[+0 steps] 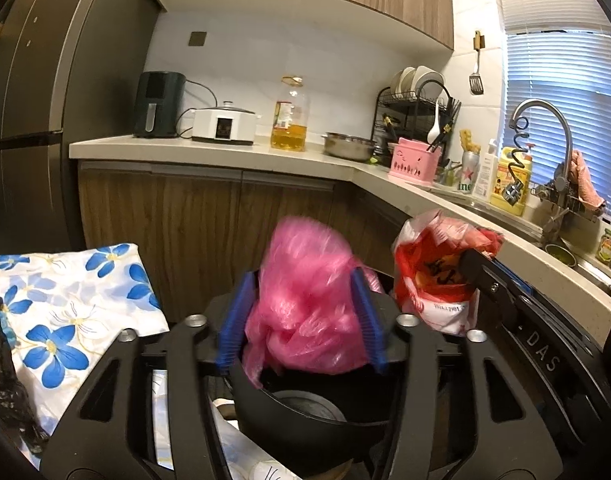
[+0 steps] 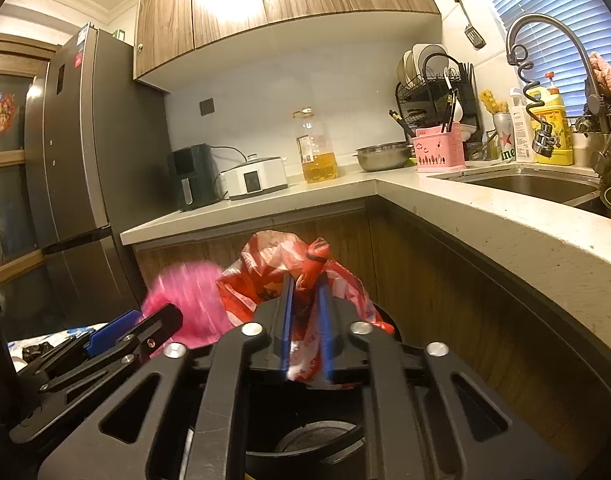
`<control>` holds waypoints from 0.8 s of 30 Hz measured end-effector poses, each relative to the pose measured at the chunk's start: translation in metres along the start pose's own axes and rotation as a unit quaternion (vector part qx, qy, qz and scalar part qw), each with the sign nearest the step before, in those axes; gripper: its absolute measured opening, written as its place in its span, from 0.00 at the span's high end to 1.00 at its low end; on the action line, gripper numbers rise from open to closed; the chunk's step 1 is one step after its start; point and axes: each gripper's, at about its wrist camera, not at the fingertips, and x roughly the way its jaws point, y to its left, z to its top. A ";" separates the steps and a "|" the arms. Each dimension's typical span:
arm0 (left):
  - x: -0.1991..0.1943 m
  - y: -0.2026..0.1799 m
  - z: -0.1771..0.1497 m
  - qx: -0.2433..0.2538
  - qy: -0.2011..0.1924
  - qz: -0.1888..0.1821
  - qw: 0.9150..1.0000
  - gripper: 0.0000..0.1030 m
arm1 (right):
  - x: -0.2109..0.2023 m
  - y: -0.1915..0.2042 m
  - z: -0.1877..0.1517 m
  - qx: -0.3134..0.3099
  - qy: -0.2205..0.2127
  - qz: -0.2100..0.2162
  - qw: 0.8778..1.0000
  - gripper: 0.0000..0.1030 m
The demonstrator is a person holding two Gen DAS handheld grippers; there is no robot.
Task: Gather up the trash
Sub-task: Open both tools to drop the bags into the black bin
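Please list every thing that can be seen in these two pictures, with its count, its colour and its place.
pink bag: one, pink, between the left gripper's pads, above the bin
red bag: one, red and white, between the right gripper's pads
bin: one, black, below both bags
floral cloth: one, white and blue, left of the bin
oil bottle: one, yellow oil, on the counter
air fryer: one, dark, counter, left end
cooker: one, white, beside the air fryer
metal bowl: one, steel, counter
cutlery basket: one, pink, near the sink
tap: one, grey, over the sink
left gripper: black, blue pads
right gripper: black, blue pads
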 end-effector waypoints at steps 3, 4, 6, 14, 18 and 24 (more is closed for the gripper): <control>0.001 0.004 -0.002 -0.009 0.002 -0.003 1.000 0.34 | 0.001 -0.002 -0.001 0.000 0.003 0.000 1.000 0.74; 0.001 0.006 -0.002 -0.013 0.003 -0.001 1.000 0.31 | 0.001 -0.002 -0.001 0.000 0.005 0.001 1.000 0.72; -0.001 0.010 -0.002 -0.021 0.003 0.004 1.000 0.27 | 0.000 -0.002 -0.002 0.000 0.006 0.000 1.000 0.69; -0.020 0.019 -0.004 -0.024 -0.007 0.034 0.999 0.13 | -0.011 -0.002 -0.003 0.008 0.006 0.000 1.000 0.48; -0.036 0.024 -0.007 -0.025 -0.009 0.050 0.998 0.10 | -0.019 0.001 -0.004 0.011 0.007 0.003 1.000 0.39; -0.068 0.034 -0.016 -0.036 -0.007 0.078 0.996 0.08 | -0.038 0.014 -0.007 0.008 0.008 0.018 1.000 0.33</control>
